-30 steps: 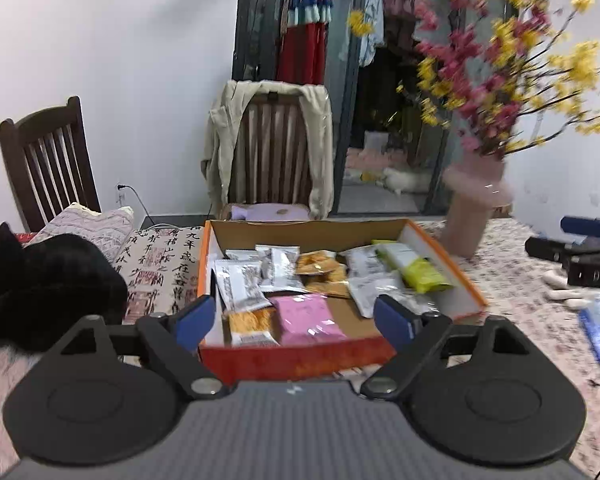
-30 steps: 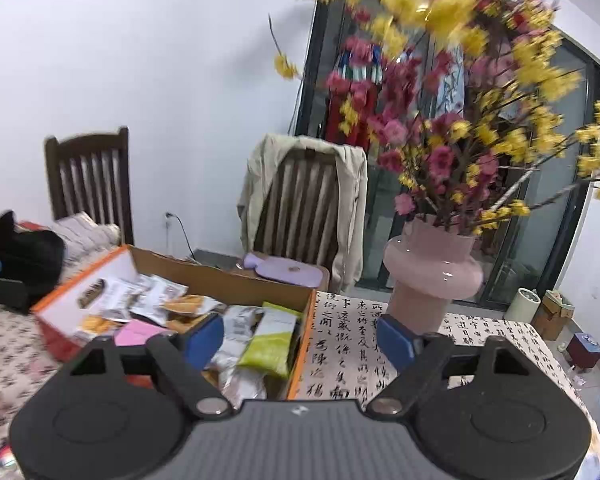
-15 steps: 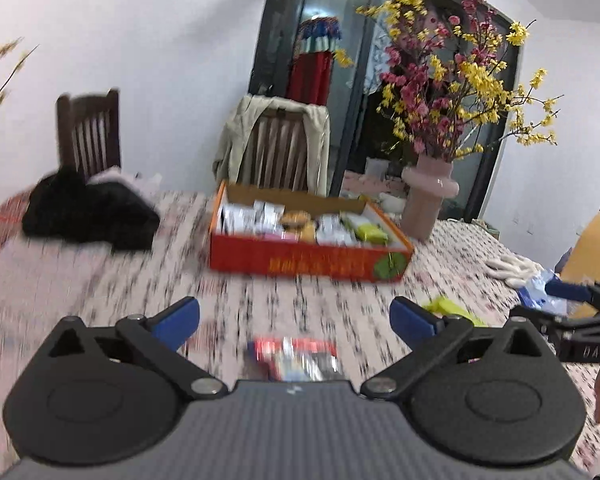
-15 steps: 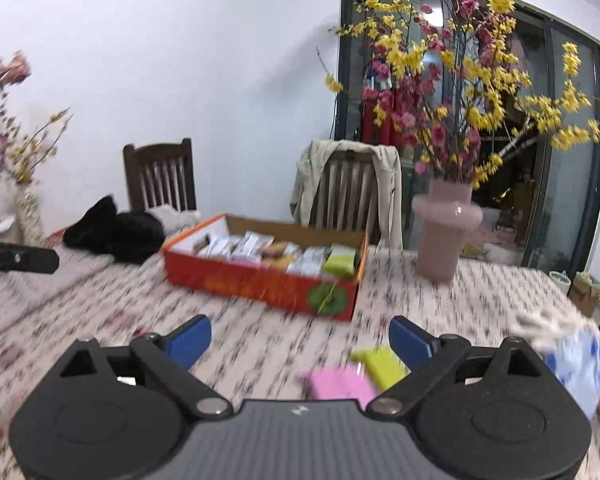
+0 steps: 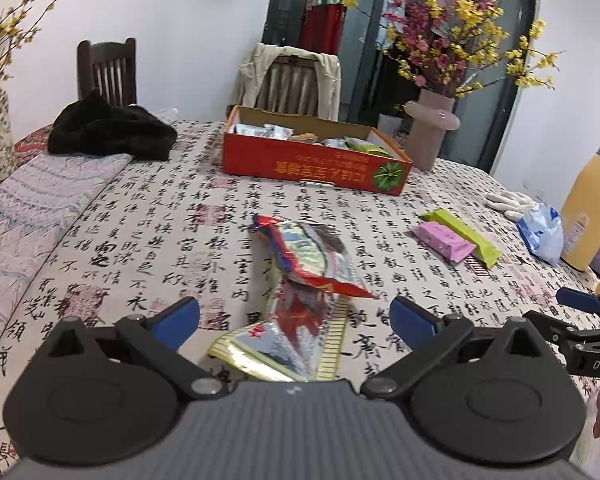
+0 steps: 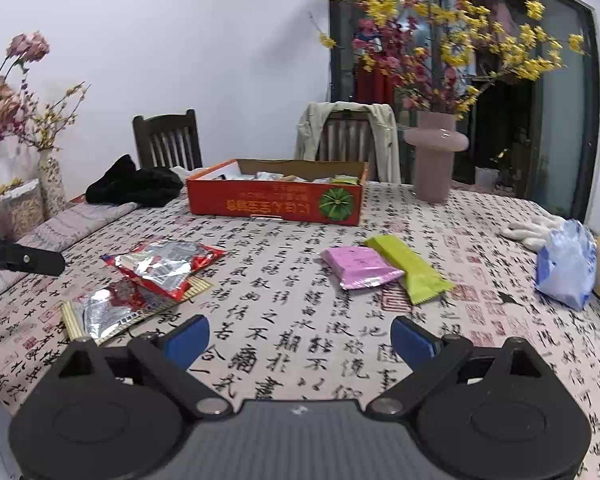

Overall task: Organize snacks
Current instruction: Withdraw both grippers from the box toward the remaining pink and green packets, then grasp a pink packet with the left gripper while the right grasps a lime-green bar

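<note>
I hold a two-finger tool in each hand above a surface [image 6: 284, 344] covered with a cloth printed in black calligraphy. My left gripper [image 5: 294, 320] has its jaws spread wide and grips nothing. Directly between and just ahead of its blue pads lie two foil snack packets: a red-and-silver packet [image 5: 316, 258] rests overlapping the far end of a yellow-edged packet [image 5: 300, 340], whose near end runs under the tool's body. My right gripper [image 6: 300, 334] also has its jaws wide apart, with only bare cloth between them. Ahead of it and slightly right lie a pink snack packet [image 6: 358, 266] and a green snack packet [image 6: 410, 268], touching side by side, well apart from the pads. From the right view, the two foil packets sit to the left, near the left pad.

Farther back stands an open orange cardboard box [image 6: 276, 202] holding many small snack packets, well apart from both tools. A pink vase [image 6: 436, 152] of yellow and pink blossoms stands just right of the box. A black garment [image 5: 108, 132] lies heaped at the far left. White gloves [image 6: 534, 228] and a blue-and-white bag [image 6: 568, 264] lie at the right edge.
</note>
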{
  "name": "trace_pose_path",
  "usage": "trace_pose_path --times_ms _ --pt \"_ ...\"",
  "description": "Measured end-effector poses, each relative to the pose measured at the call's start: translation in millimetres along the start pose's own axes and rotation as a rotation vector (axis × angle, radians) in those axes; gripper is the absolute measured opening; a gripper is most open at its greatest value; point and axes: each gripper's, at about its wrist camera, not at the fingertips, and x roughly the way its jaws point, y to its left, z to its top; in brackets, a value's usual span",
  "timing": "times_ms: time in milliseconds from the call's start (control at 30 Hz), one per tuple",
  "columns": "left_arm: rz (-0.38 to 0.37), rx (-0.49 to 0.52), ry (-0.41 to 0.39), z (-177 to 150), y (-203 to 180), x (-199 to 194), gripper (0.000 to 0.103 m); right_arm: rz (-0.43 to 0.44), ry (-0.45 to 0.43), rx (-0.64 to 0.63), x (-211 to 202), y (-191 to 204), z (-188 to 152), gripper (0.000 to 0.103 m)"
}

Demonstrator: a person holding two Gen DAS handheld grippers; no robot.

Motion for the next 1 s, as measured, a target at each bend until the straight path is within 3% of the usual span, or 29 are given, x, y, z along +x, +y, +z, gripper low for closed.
trace_pose_path --times_ms 200,300,400,533,800,900,1000 --pt "-0.035 0.01 0.004 10 -24 9 0.103 -0.016 -0.012 0.029 0 -15 1 0.097" --pt "-0.136 0.038 0.005 21 -53 25 0.103 -0.04 -0.013 0.039 8 -28 7 0.097" --pt "-0.178 0.067 0.037 38 -93 55 0.103 -0.092 -0.022 0.041 13 -44 15 0.097" --pt "-0.202 0.013 0.117 59 -136 121 0.103 -0.149 -0.031 0.053 19 -72 26 0.097" --pt "-0.117 -0.063 0.218 72 -179 239 0.103 -0.218 0.018 0.043 45 -123 35 0.097" --pt "-0.037 0.055 0.241 67 -201 269 0.101 -0.217 0.024 0.033 60 -137 44 0.097" --pt "-0.015 0.202 0.188 59 -204 267 0.101 -0.209 0.018 0.023 73 -147 53 0.097"
